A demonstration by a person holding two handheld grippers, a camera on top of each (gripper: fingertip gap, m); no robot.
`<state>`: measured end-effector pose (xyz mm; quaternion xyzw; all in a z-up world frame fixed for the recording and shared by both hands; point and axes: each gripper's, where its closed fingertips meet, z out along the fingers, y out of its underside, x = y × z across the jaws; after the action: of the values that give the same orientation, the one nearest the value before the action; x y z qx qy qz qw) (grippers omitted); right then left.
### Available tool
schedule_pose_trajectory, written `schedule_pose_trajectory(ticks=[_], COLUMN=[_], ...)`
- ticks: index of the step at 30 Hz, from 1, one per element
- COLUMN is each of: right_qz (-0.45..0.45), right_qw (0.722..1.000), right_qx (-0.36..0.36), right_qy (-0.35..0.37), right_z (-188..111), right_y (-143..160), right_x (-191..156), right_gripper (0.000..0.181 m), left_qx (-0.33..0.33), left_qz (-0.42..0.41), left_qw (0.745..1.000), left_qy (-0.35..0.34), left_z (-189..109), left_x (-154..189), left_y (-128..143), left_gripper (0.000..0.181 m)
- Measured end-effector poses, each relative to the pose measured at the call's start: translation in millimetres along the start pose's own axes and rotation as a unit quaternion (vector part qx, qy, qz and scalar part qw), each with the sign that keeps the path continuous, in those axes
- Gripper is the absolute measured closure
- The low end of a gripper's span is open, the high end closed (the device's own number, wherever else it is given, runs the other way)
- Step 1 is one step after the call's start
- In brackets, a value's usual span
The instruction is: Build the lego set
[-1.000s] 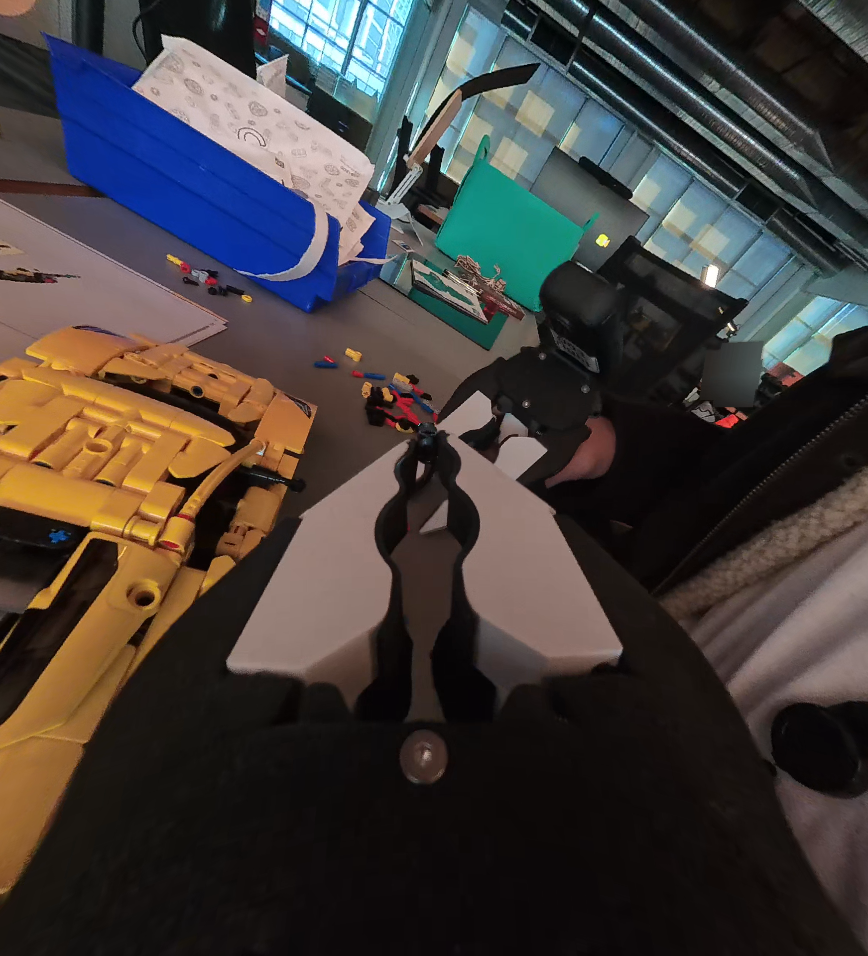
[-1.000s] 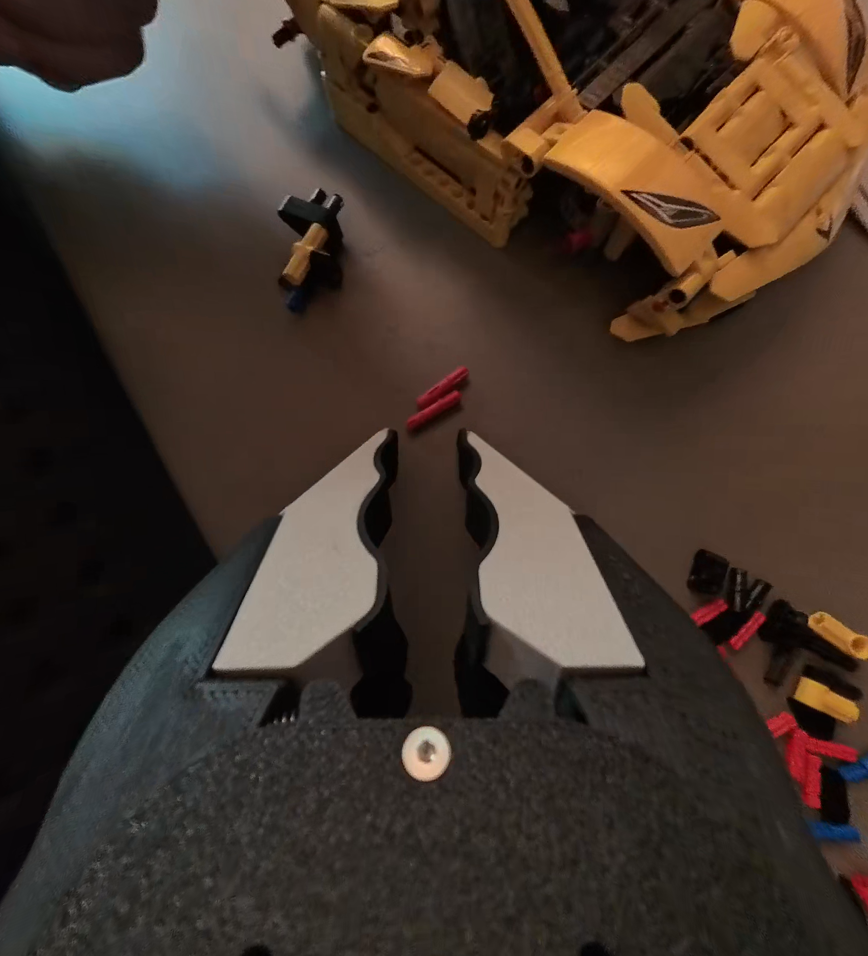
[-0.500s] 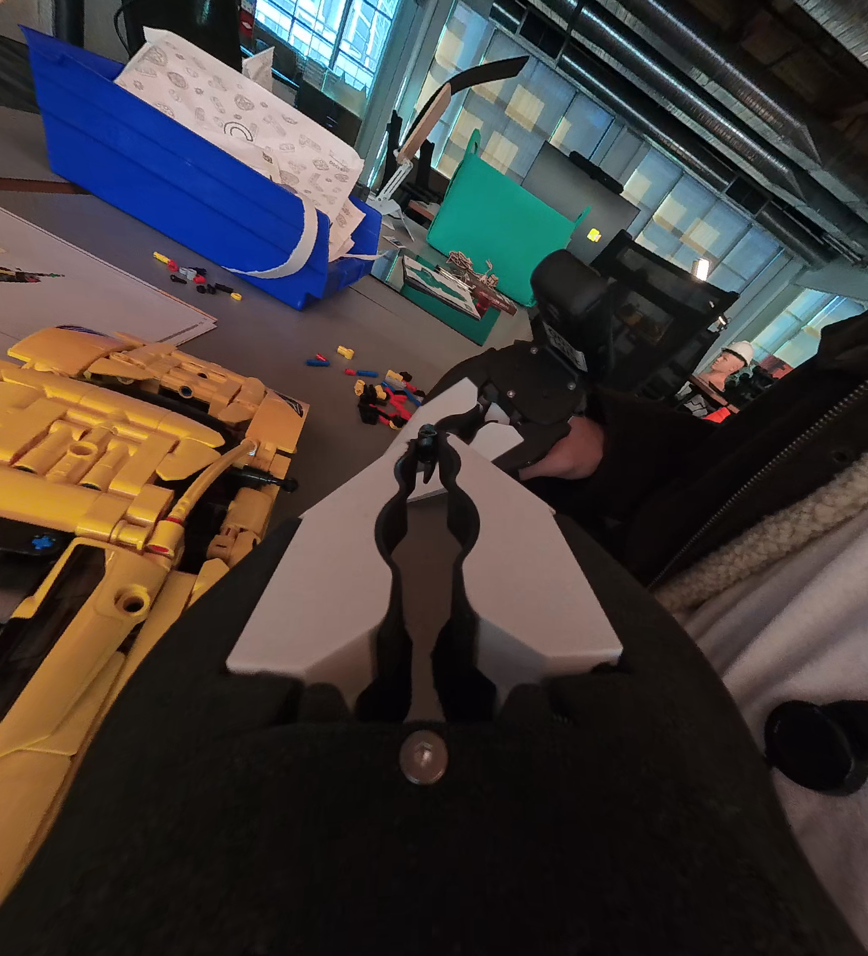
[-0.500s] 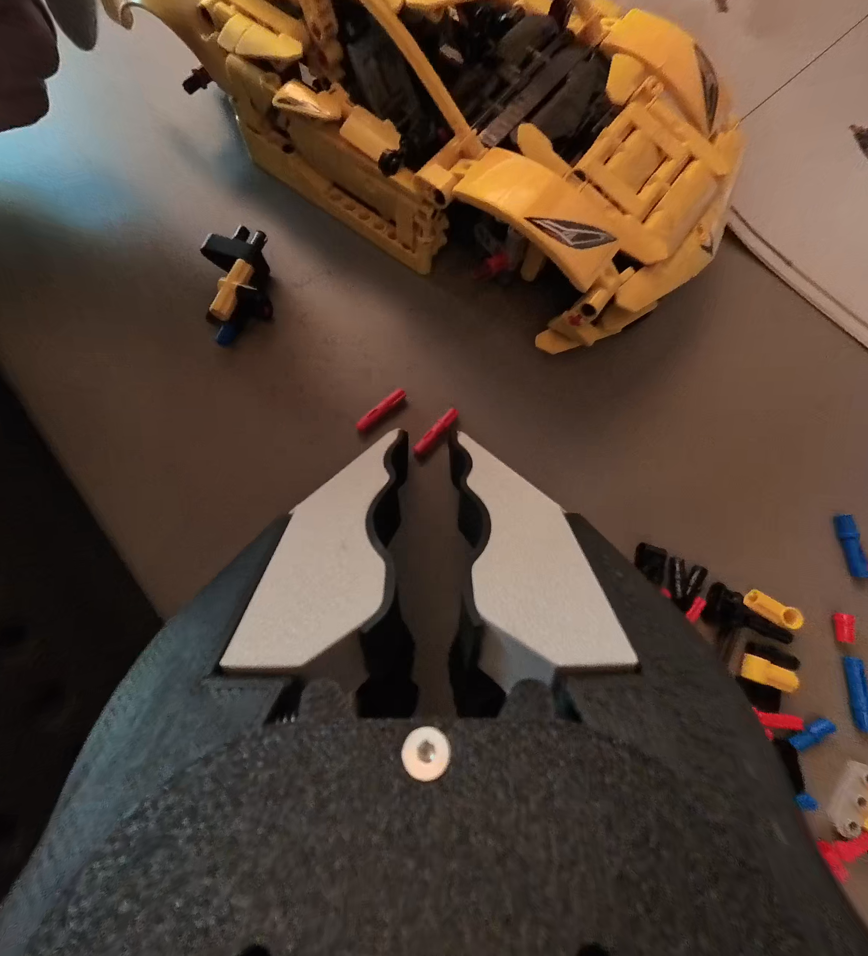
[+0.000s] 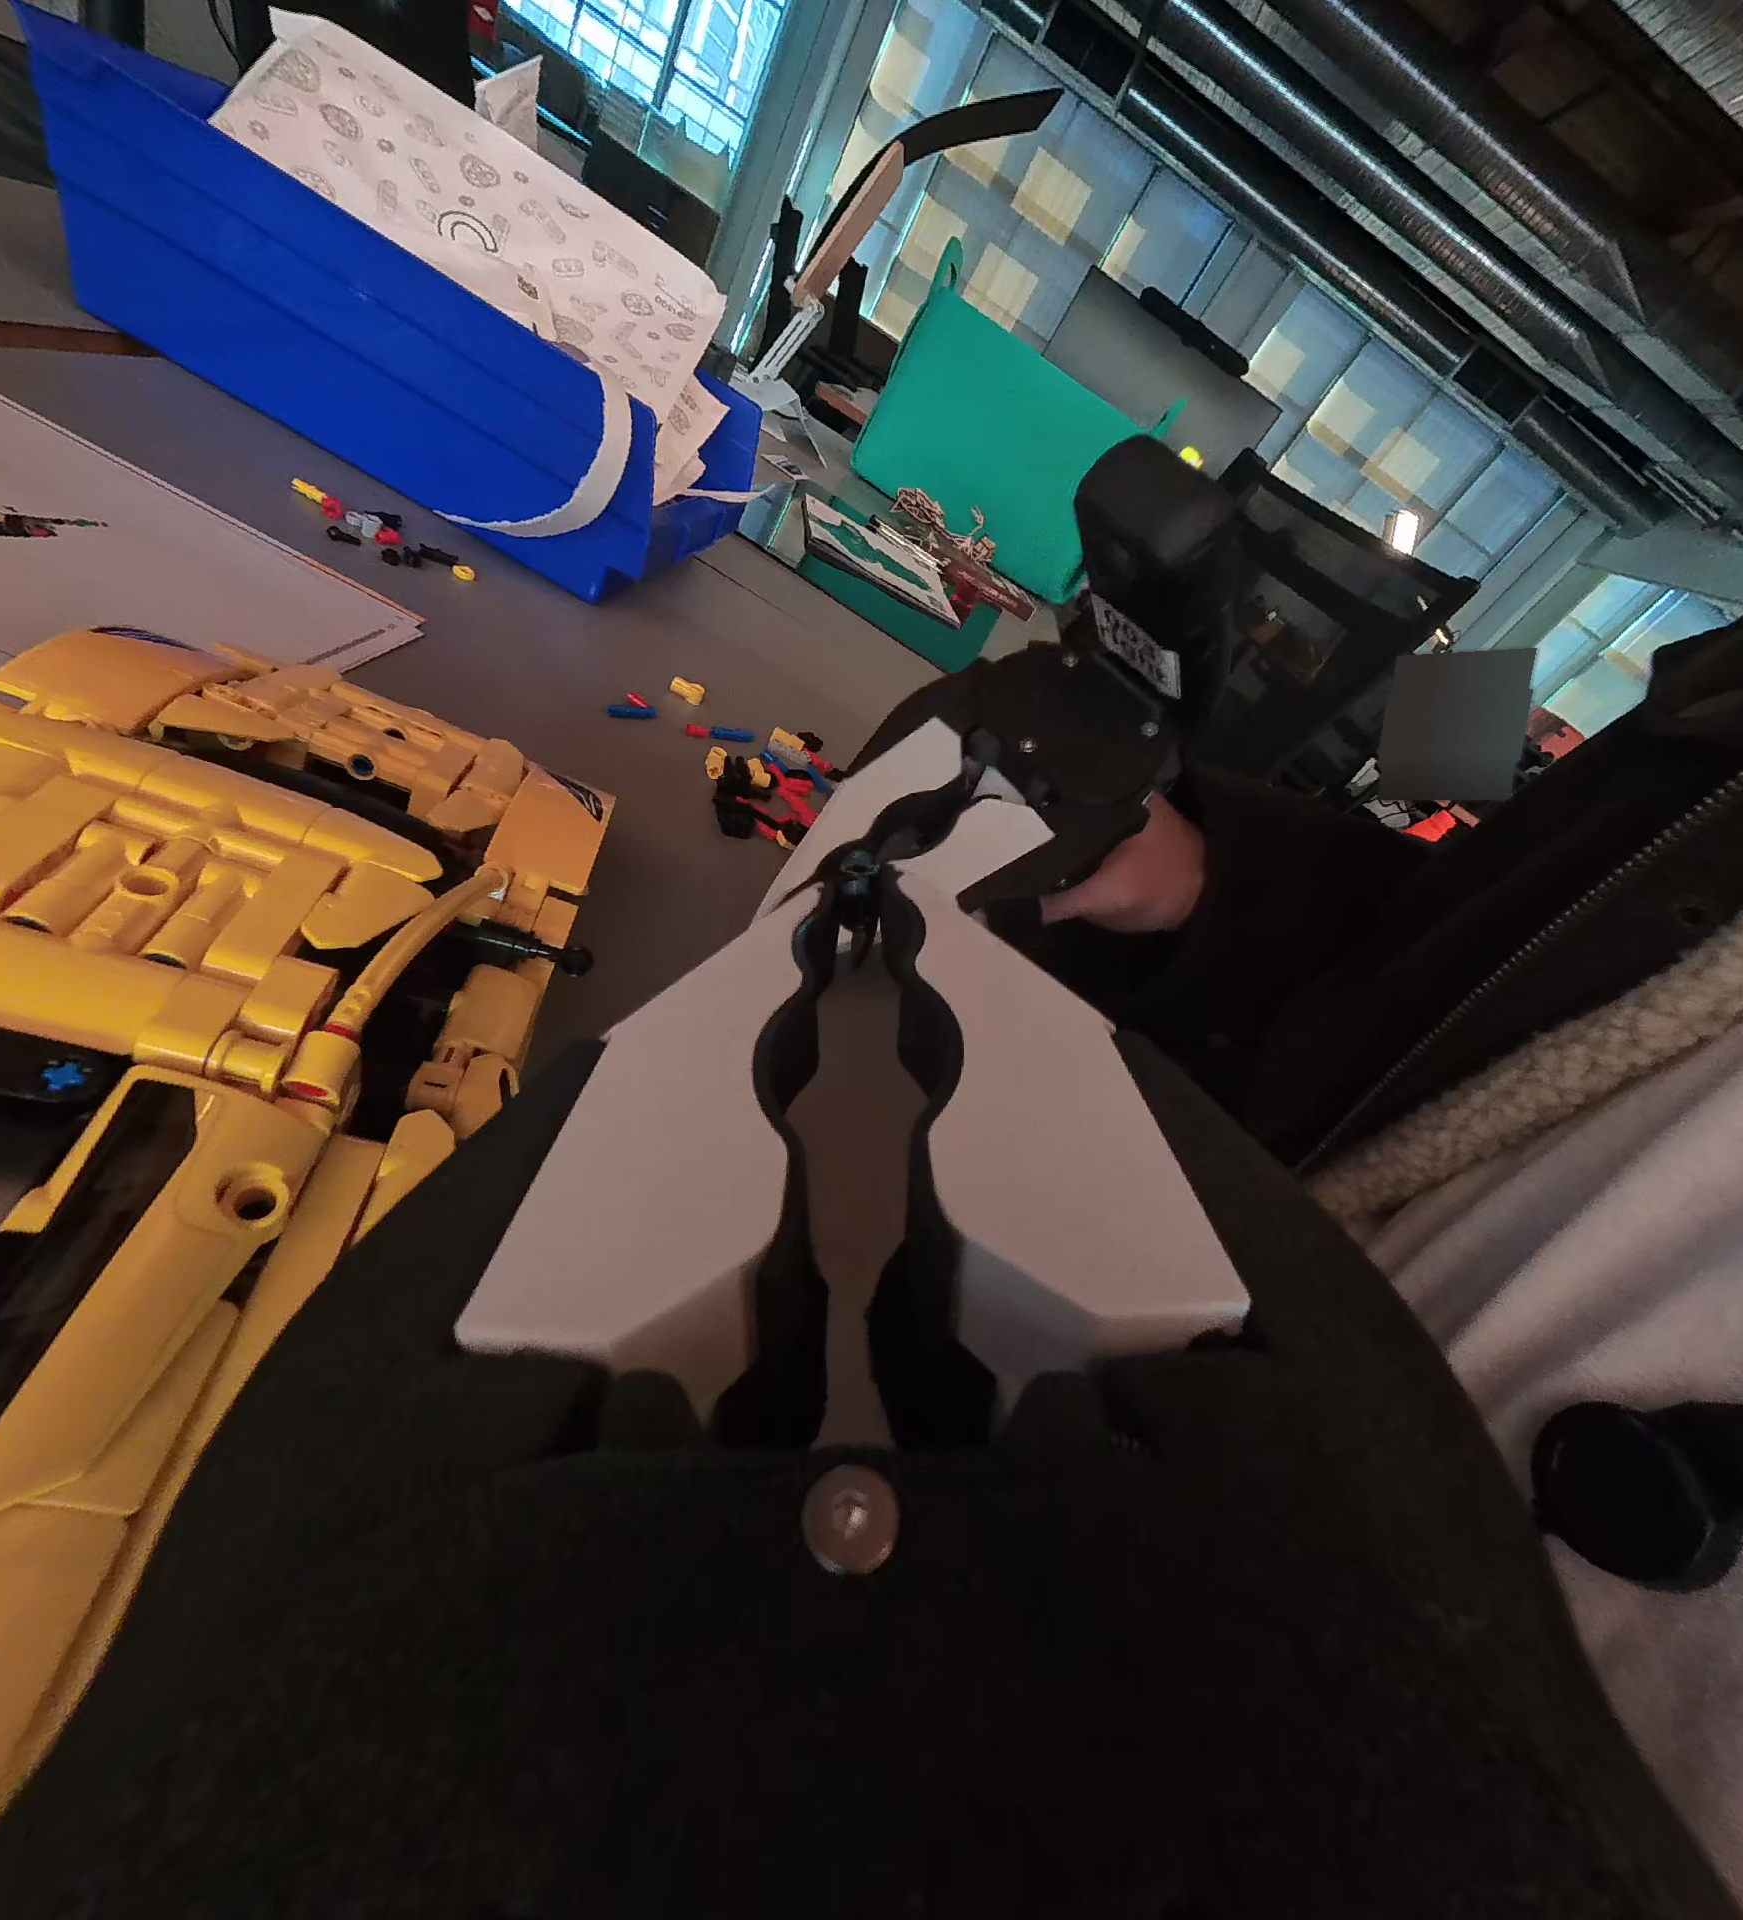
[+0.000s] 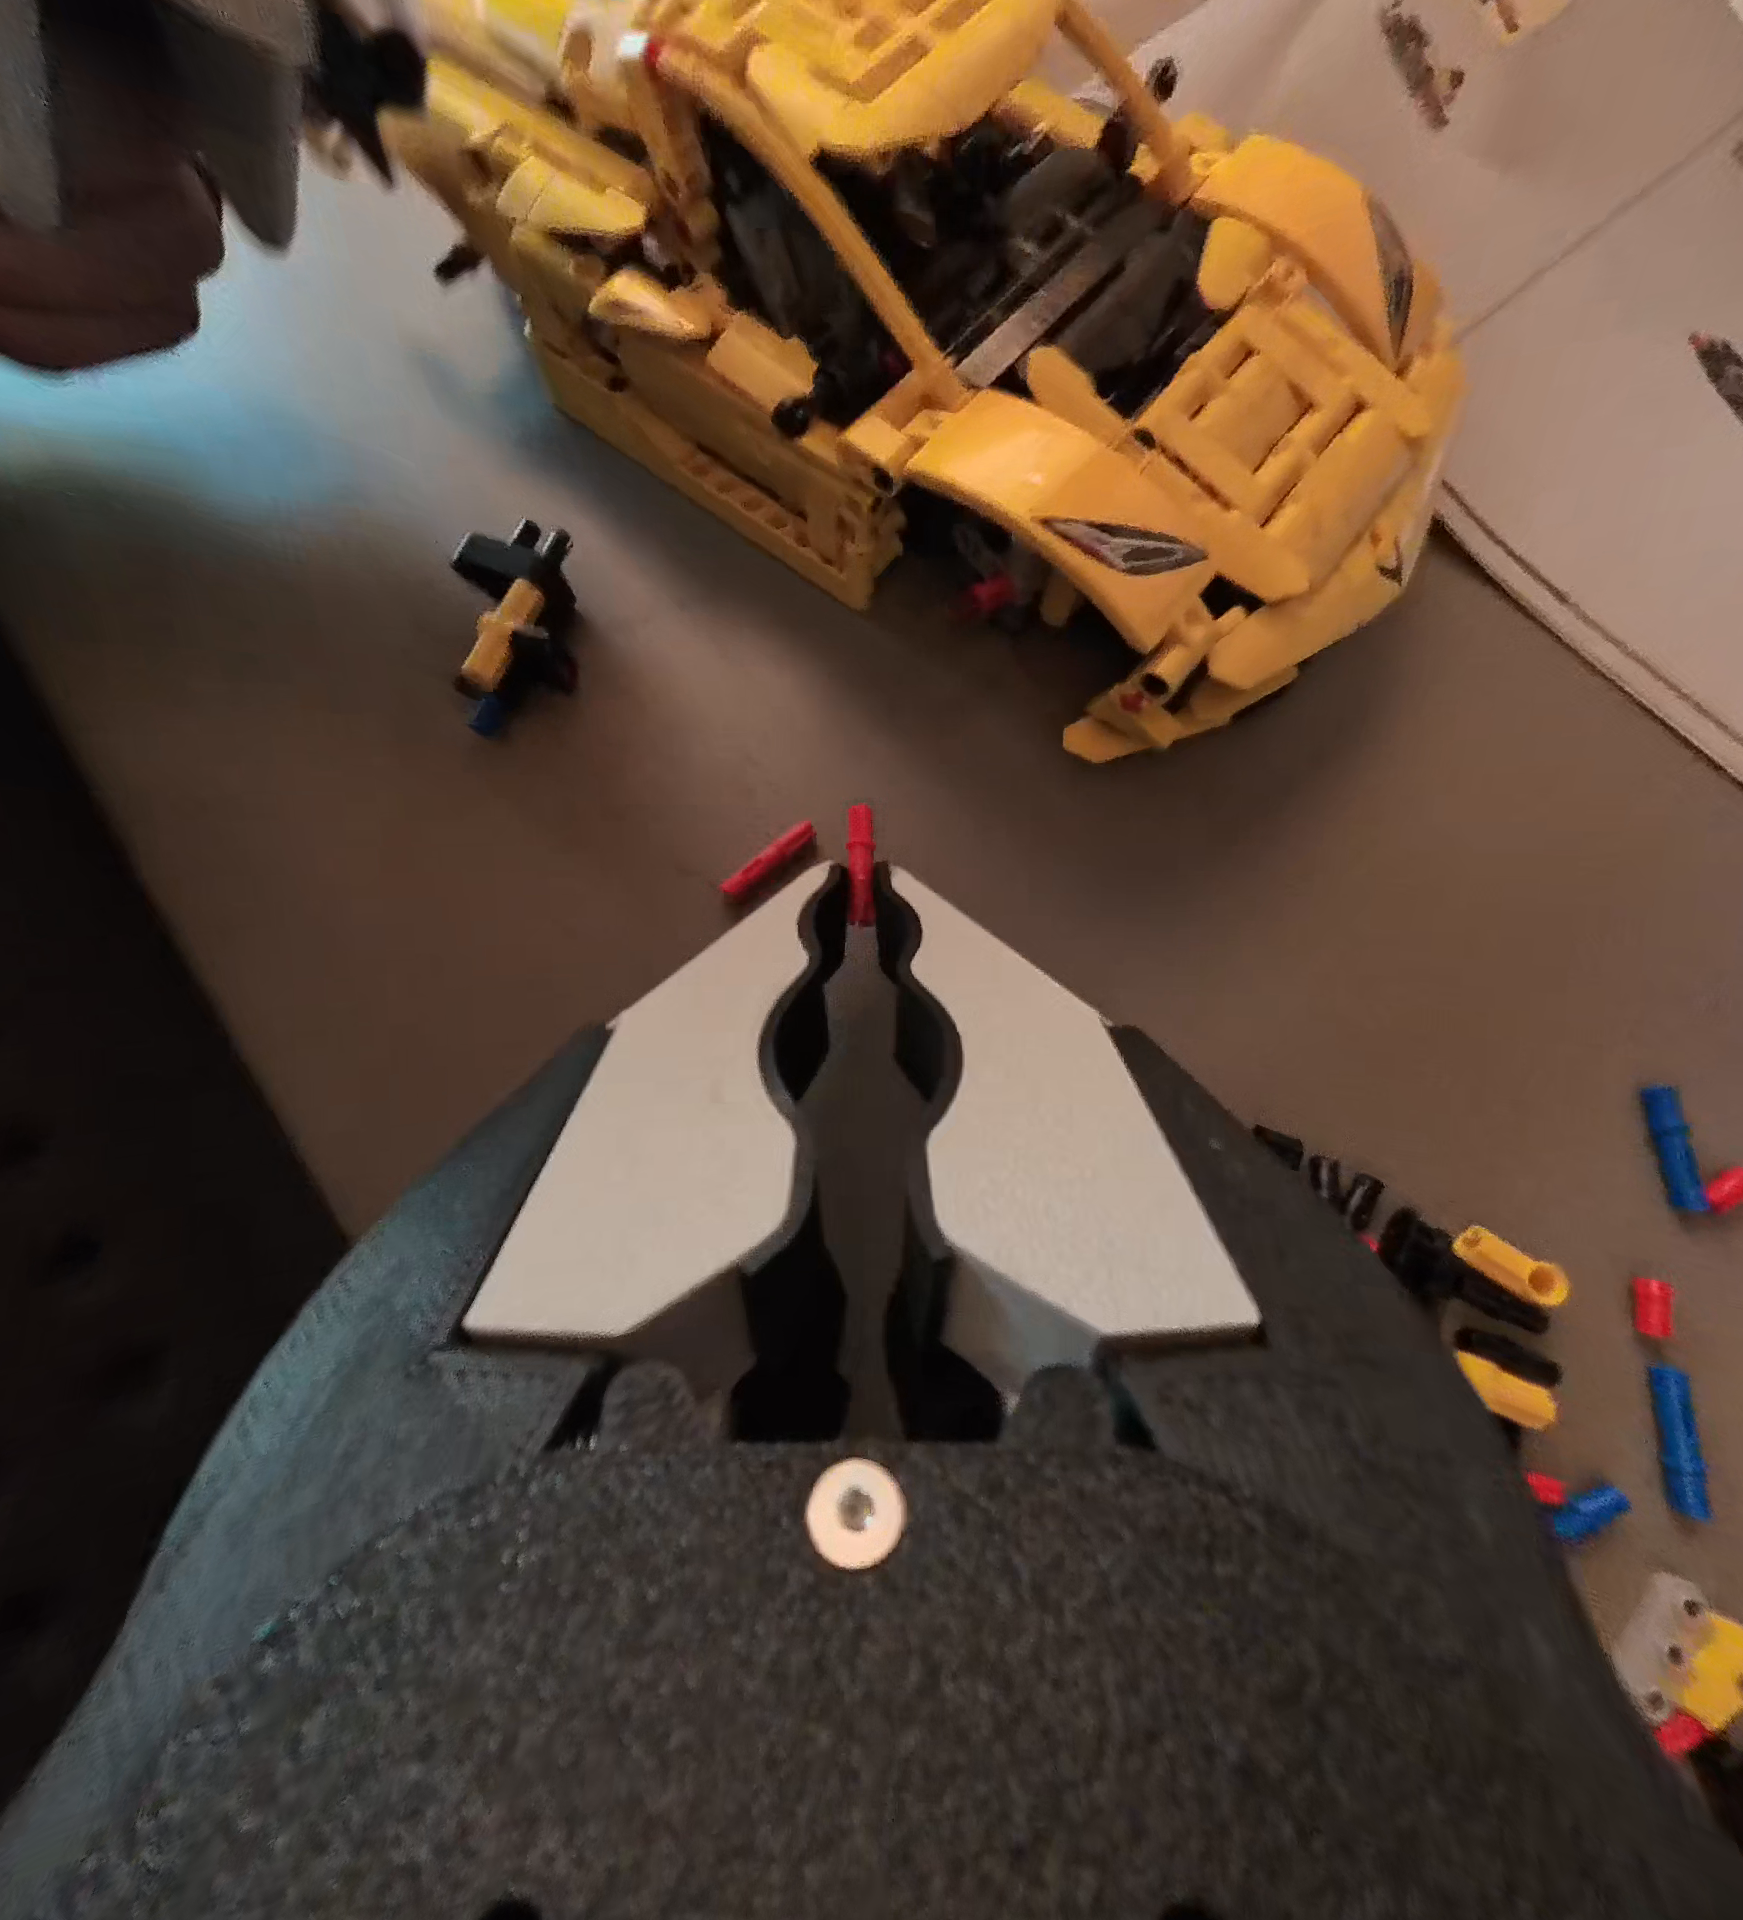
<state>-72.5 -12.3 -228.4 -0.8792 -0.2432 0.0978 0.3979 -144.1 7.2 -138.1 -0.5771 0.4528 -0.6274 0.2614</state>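
Right gripper (image 6: 859, 883) clamped one red pin (image 6: 859, 847) off the surface (image 6: 1262, 935); left gripper (image 5: 859, 904) stayed clenched on its black piece (image 5: 856, 883), mating's next.

Dim tabletop, bright window backlight — blurred, bowed wide-angle edges.

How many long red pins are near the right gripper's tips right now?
2. One red pin is pinched between the right gripper fingers; the other pin lies on the table just left of the tips. More may hide under the gripper.

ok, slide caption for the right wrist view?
Right claw shut on a red pin, a second red pin beside it, yellow Lego car ahead.
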Motion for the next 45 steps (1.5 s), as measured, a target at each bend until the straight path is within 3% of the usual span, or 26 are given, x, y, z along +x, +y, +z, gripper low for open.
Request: schedule_pose_trajectory(ticks=[4, 20, 24, 27, 31, 45], right_qz=[-0.069, -0.084, -0.155, -0.164, -0.199, -0.272], right_qw=[0.995, 0.996, 0.982, 0.979, 0.977, 0.959], right_qx=[-0.072, -0.011, 0.104, 0.109, 0.059, 0.074], right_qy=[-0.022, -0.031, -0.027, -0.045, -0.042, -0.017], right_z=[-0.5, 1.4, -23.0, -39.6, -38.6, -47.0], right_y=[19.8, 18.4, -52.7, -96.0, -100.9, -114.8], right_x=[-6.5, -9.5, -25.8, -41.7, -45.5, -61.5], right_gripper=[0.177, 0.178, 0.178, 0.178, 0.178, 0.178], left_qx=[-0.001, -0.005, 0.006, 0.011, 0.024, 0.085], left_qz=[0.0, -0.008, -0.016, -0.012, -0.022, -0.109], left_qw=[1.0, 1.0, 0.999, 0.999, 0.997, 0.976], left_qy=[-0.002, 0.014, 0.031, 0.045, 0.07, 0.171], left_z=[-0.5, 1.7, 0.8, 0.5, -1.2, -13.7], left_x=[-0.8, 2.5, 7.3, 12.9, 20.3, 34.2], left_y=[0.3, 2.8, -0.9, -3.3, -7.2, -25.4], left_gripper=[0.174, 0.174, 0.174, 0.174, 0.174, 0.175])
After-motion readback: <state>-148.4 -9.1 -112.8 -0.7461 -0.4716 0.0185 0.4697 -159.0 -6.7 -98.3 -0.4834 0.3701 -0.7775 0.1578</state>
